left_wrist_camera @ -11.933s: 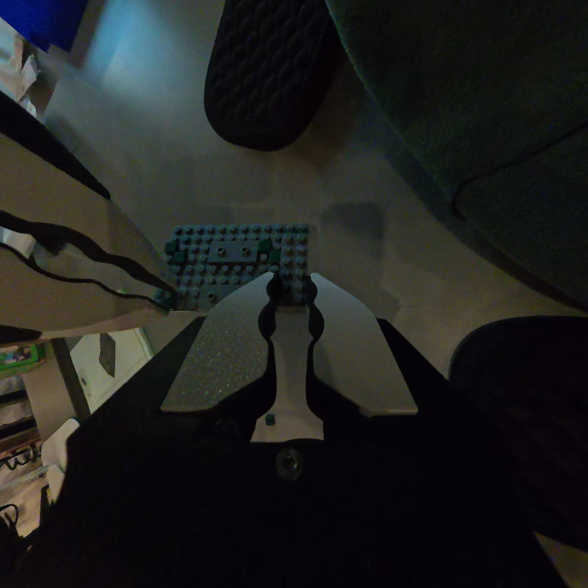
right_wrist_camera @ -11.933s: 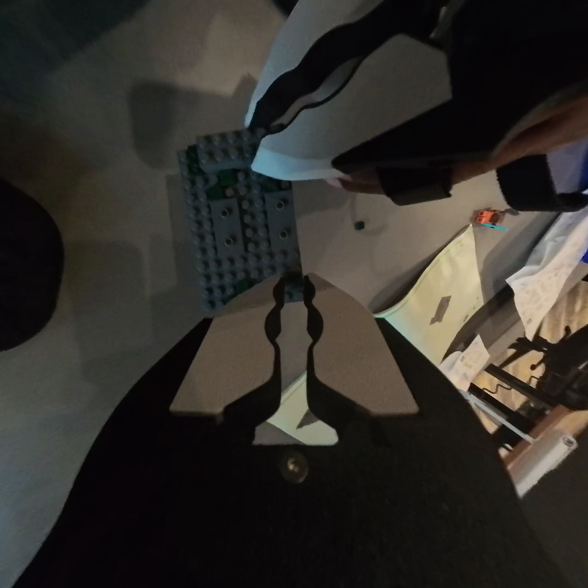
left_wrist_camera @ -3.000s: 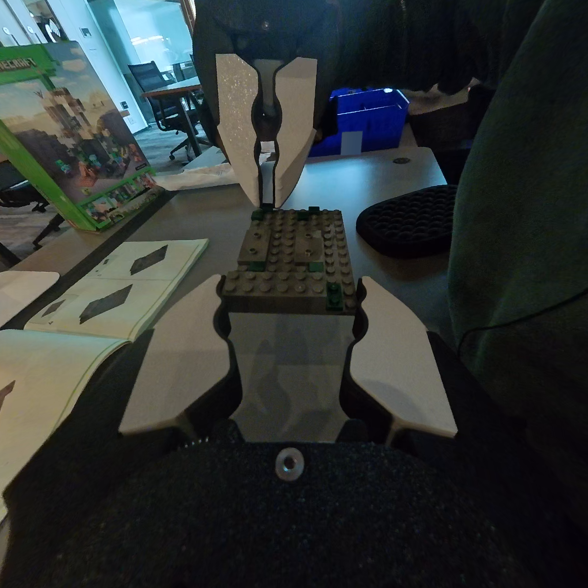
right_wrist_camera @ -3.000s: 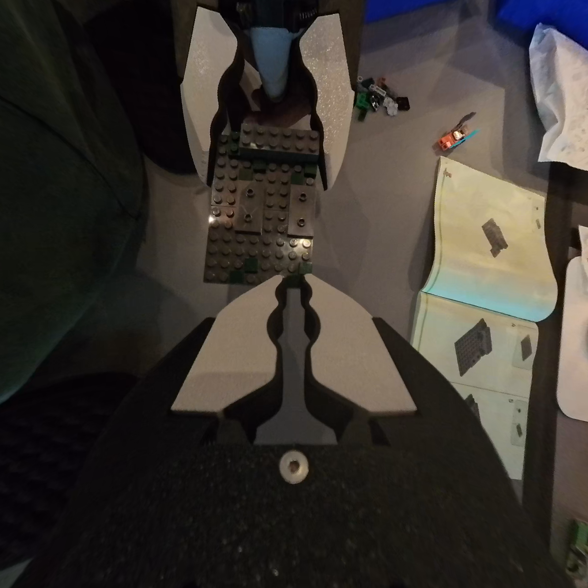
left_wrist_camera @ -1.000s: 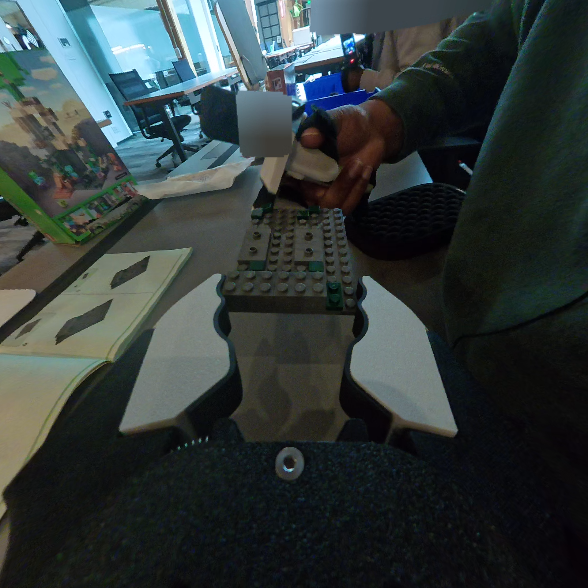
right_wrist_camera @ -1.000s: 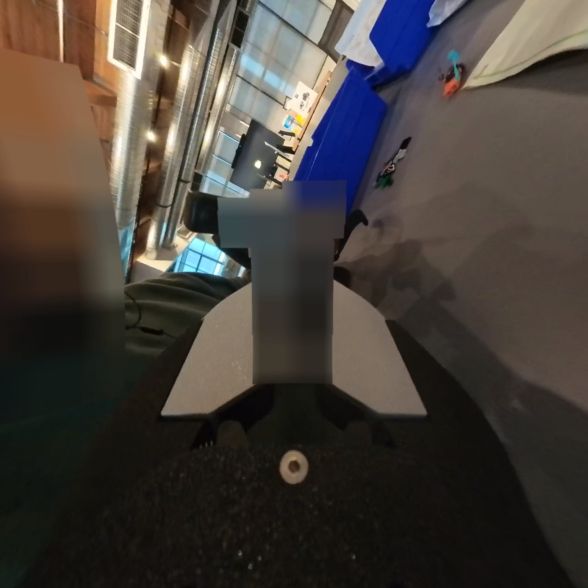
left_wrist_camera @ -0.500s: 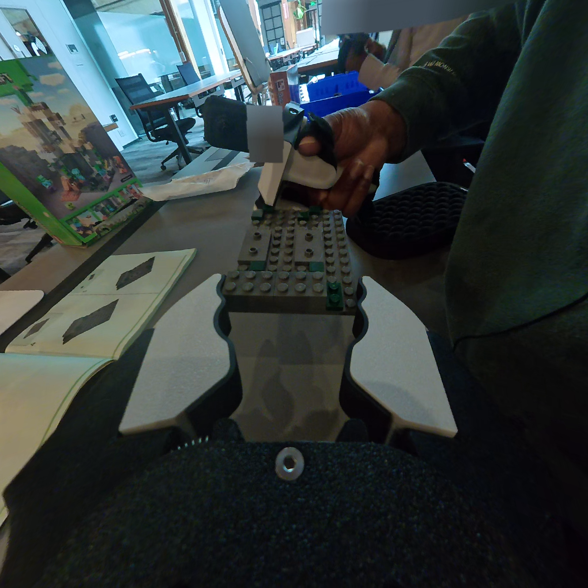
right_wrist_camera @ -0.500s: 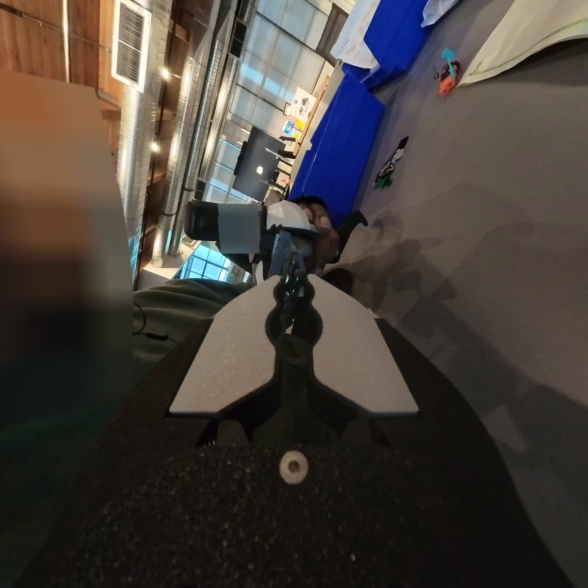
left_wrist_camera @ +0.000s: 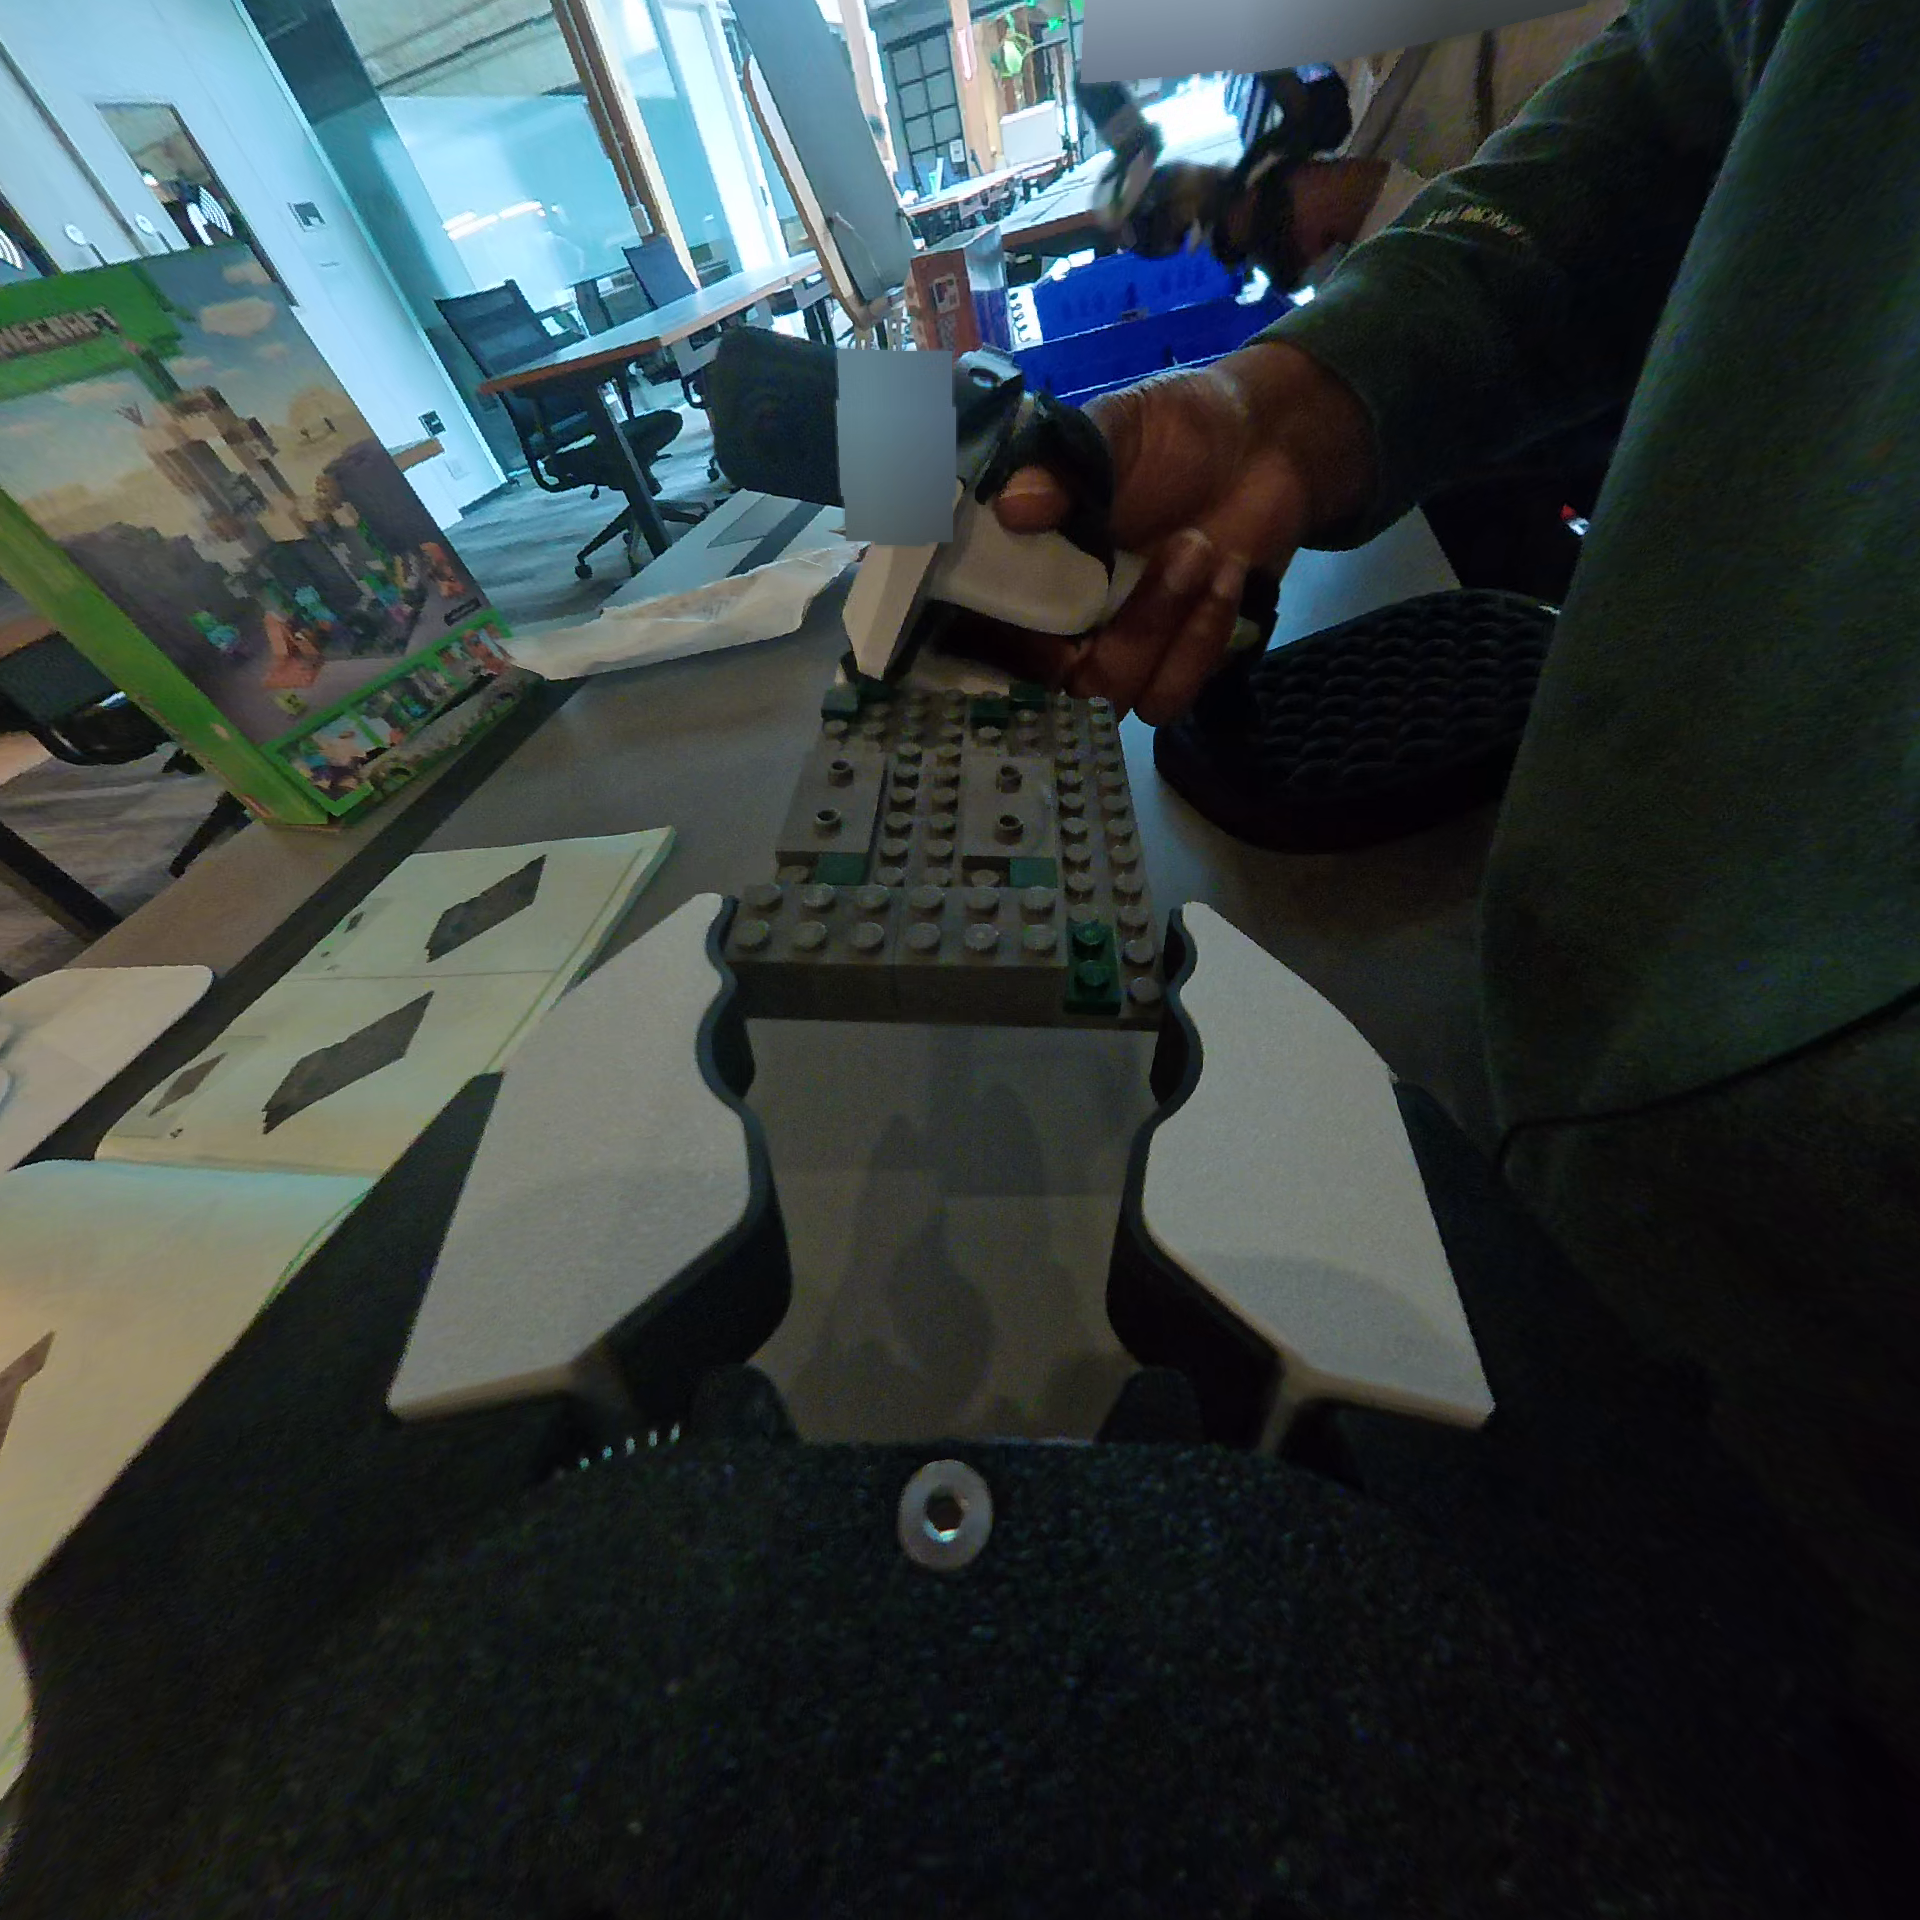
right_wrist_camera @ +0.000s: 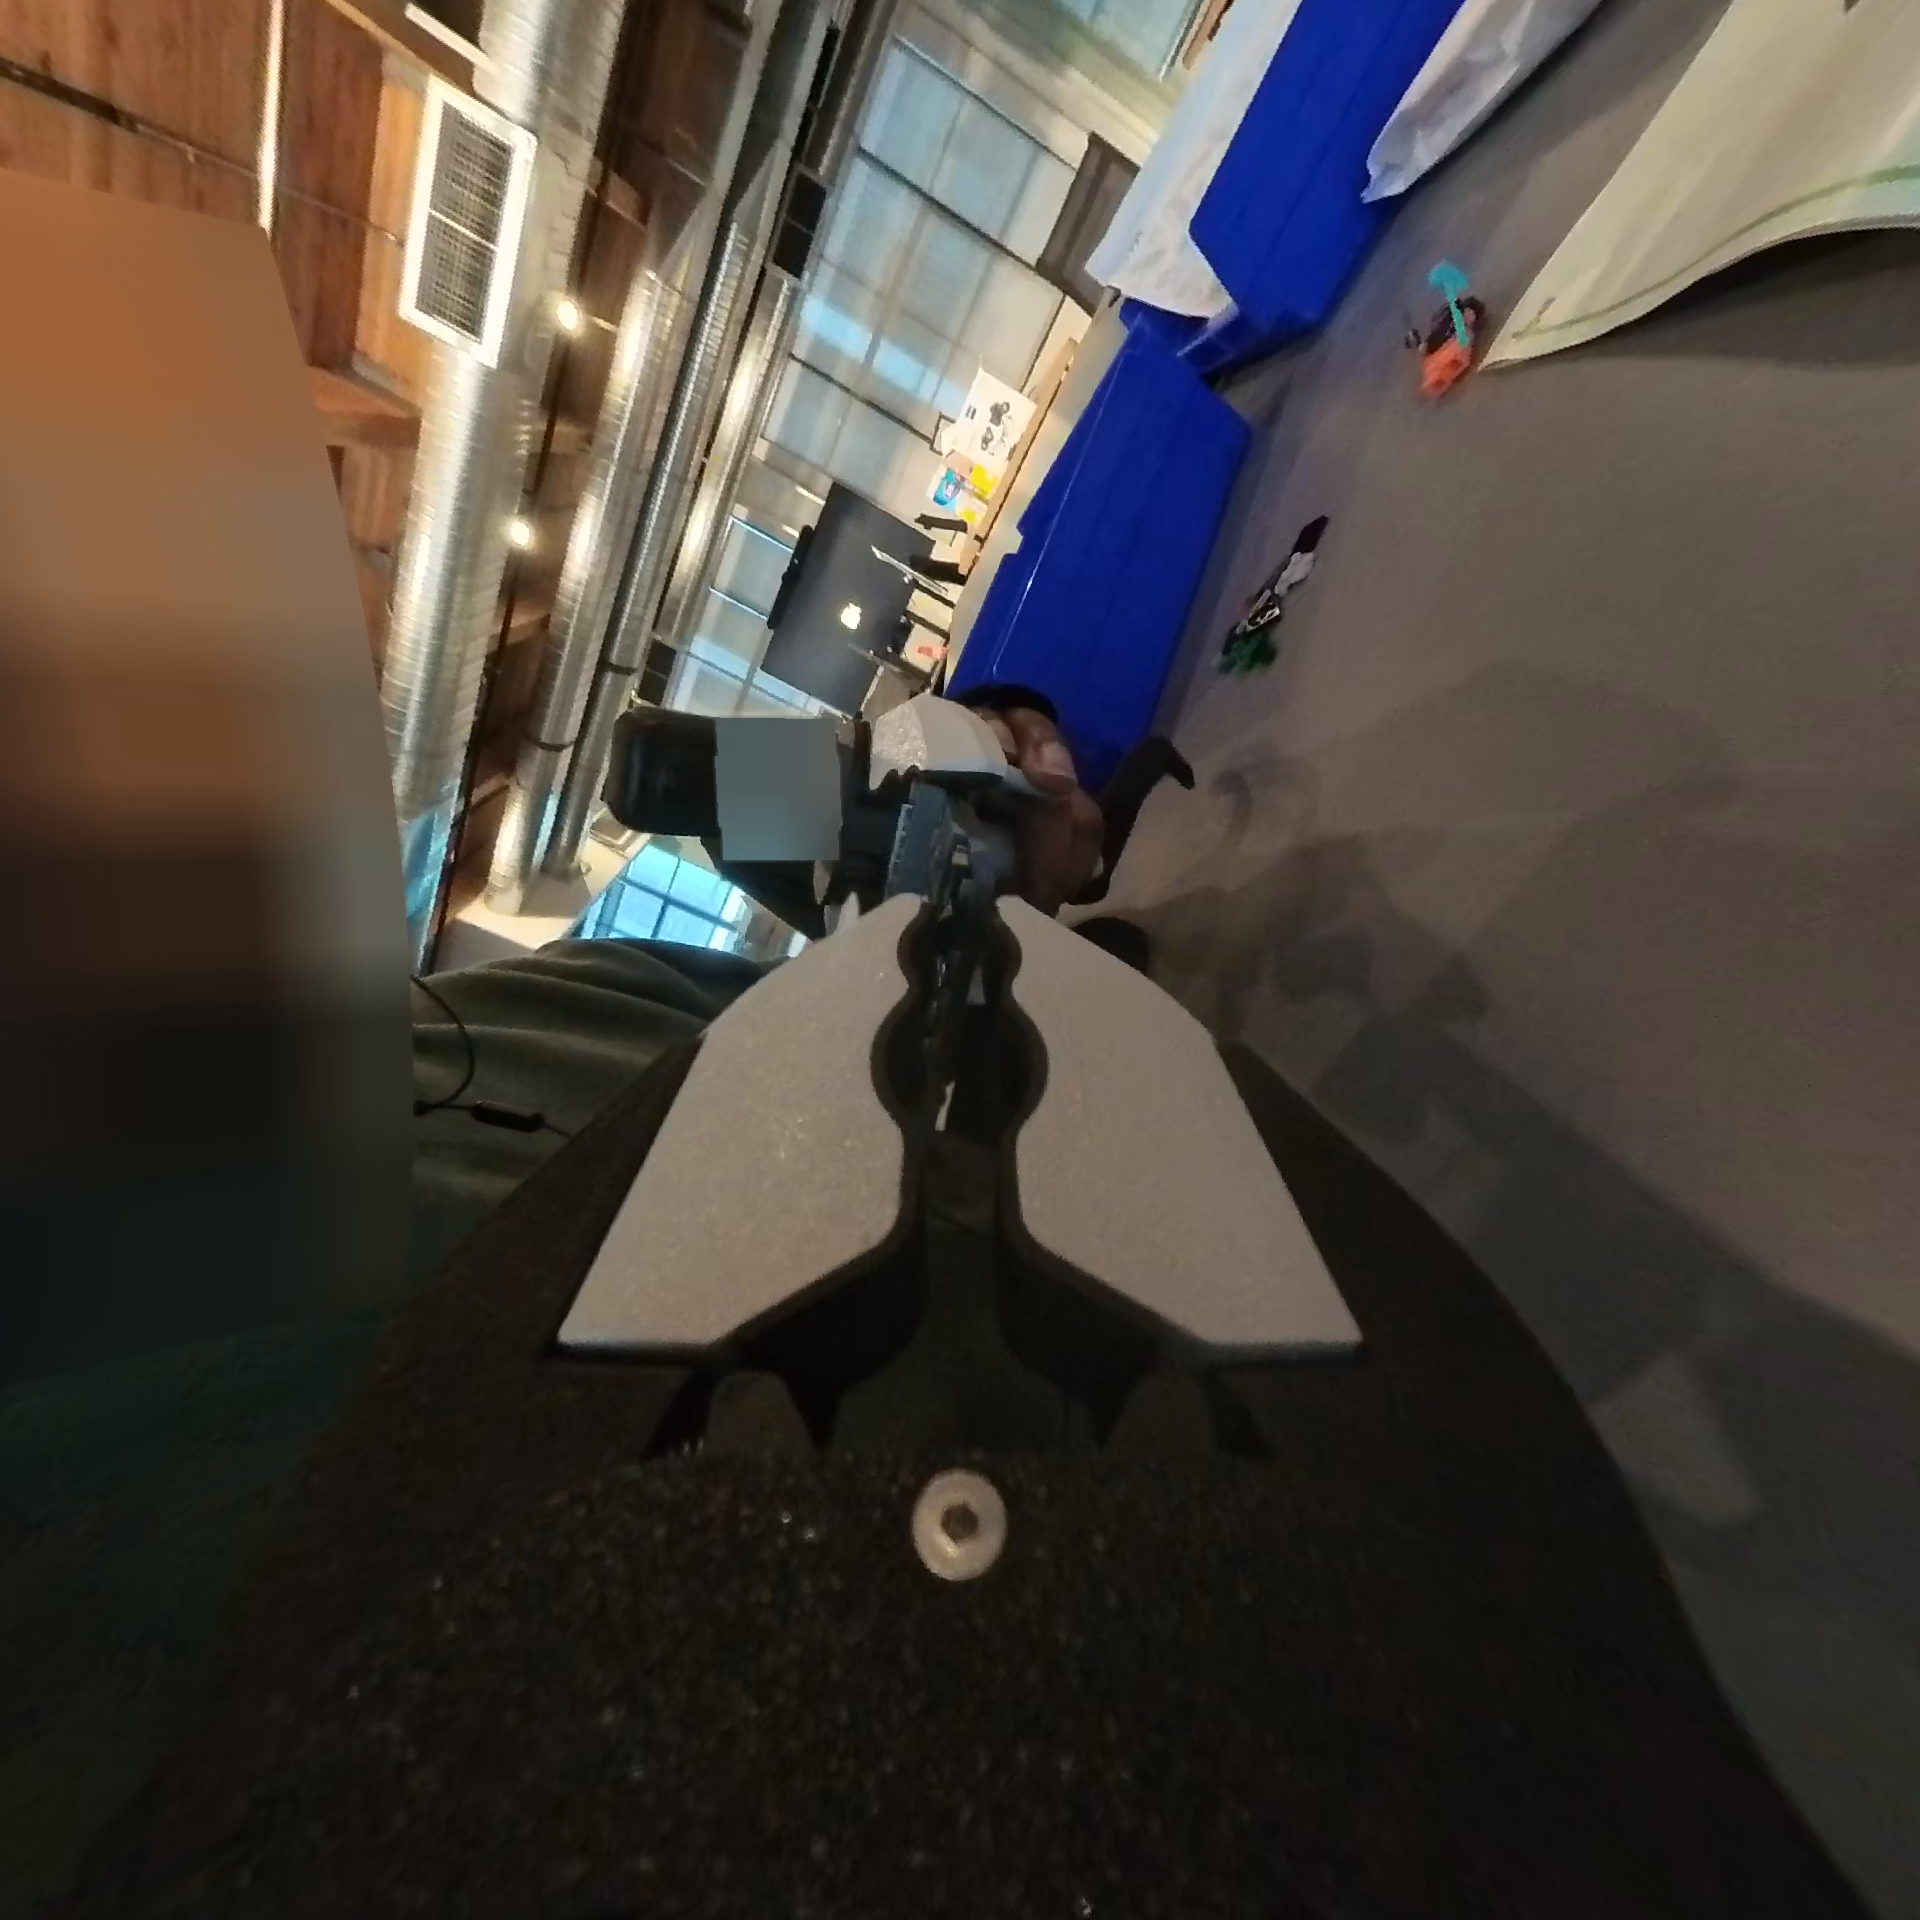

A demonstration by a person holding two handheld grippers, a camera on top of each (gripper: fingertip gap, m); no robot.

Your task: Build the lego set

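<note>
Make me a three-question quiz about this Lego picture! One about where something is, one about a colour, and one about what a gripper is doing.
1. Where does the open instruction booklet lie?
A. left of the grey Lego plate
B. on top of the plate
C. inside the blue bins

2. What colour are the small bricks dotted on the plate?
A. red
B. dark green
C. yellow

3. How does the left gripper stand?
A. shut tight with nothing in it
B. lying far from the plate
C. spread wide, a finger on each side of the plate's near end

Answers: 1 A, the booklet lies on the table to the plate's left. 2 B, they look dark green. 3 C, the white fingers flank the near edge.
</note>
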